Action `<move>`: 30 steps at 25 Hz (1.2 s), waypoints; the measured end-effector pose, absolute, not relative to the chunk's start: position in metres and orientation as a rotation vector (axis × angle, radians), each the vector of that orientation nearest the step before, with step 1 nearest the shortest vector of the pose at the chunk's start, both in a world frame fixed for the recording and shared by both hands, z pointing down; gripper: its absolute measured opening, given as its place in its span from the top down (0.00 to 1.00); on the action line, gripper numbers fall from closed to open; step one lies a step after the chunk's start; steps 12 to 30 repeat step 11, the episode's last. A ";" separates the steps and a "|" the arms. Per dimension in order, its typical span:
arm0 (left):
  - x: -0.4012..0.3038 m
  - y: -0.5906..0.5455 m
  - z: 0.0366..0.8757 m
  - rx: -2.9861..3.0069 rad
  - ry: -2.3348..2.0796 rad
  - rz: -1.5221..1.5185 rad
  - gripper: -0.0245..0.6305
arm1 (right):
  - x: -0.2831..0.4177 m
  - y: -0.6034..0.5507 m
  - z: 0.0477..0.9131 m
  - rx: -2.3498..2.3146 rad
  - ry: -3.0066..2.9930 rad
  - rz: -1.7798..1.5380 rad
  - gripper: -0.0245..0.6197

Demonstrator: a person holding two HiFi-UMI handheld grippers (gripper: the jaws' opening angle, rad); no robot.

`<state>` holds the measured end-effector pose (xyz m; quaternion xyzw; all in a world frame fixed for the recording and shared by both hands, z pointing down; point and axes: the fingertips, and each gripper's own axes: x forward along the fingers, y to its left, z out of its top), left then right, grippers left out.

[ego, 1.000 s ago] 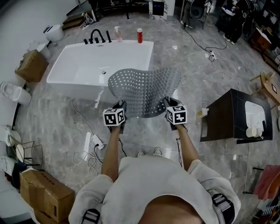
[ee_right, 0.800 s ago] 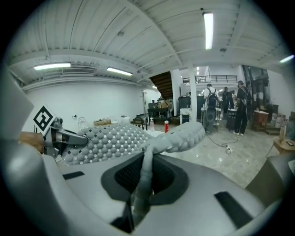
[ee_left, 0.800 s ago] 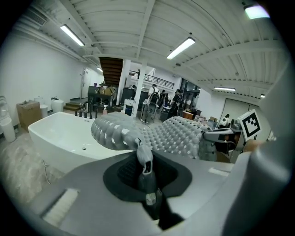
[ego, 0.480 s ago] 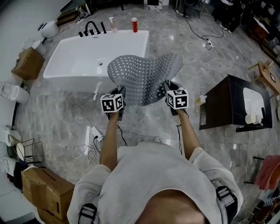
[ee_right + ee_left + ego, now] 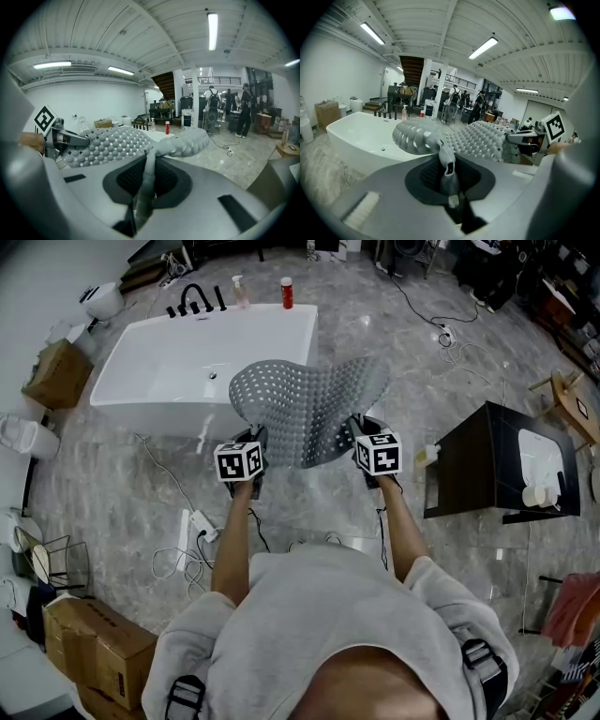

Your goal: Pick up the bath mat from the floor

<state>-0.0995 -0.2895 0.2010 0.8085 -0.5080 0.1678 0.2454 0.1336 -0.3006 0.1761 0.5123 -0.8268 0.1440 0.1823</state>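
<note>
Here the grey, perforated bath mat (image 5: pixel 305 413) hangs in the air at the centre of the head view, clear of the marble floor (image 5: pixel 122 488). Its far edge curls over in front of the white bathtub (image 5: pixel 187 357) at upper left. The left hand-held gripper (image 5: pixel 253 442) pinches a fold of the mat's near left edge between its pressed jaws. The right hand-held gripper (image 5: pixel 356 435) pinches the near right edge likewise. A dark cabinet (image 5: pixel 469 479) stands at right.

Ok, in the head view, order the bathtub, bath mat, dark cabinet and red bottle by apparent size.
bathtub
bath mat and dark cabinet: about alike, and the raised mat is nearer the camera
red bottle
</note>
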 end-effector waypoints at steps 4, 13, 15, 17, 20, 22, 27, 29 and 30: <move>-0.101 -0.287 0.205 2.199 -1.384 0.460 0.89 | 0.132 -0.298 0.180 1.441 -2.329 0.415 0.90; -0.104 -0.289 0.208 2.199 -1.380 0.468 0.89 | 0.130 -0.301 0.180 1.445 -2.331 0.412 0.90; -0.104 -0.289 0.208 2.199 -1.380 0.468 0.89 | 0.130 -0.301 0.180 1.445 -2.331 0.412 0.90; -0.104 -0.289 0.208 2.199 -1.380 0.468 0.89 | 0.130 -0.301 0.180 1.445 -2.331 0.412 0.90; -0.104 -0.289 0.208 2.199 -1.380 0.468 0.89 | 0.130 -0.301 0.180 1.445 -2.331 0.412 0.90; -0.104 -0.289 0.208 2.199 -1.380 0.468 0.89 | 0.130 -0.301 0.180 1.445 -2.331 0.412 0.90; -0.104 -0.289 0.208 2.199 -1.380 0.468 0.89 | 0.130 -0.301 0.180 1.445 -2.331 0.412 0.90; -0.104 -0.289 0.208 2.199 -1.380 0.468 0.89 | 0.130 -0.301 0.180 1.445 -2.331 0.412 0.90; -0.104 -0.289 0.208 2.199 -1.380 0.468 0.89 | 0.130 -0.301 0.180 1.445 -2.331 0.412 0.90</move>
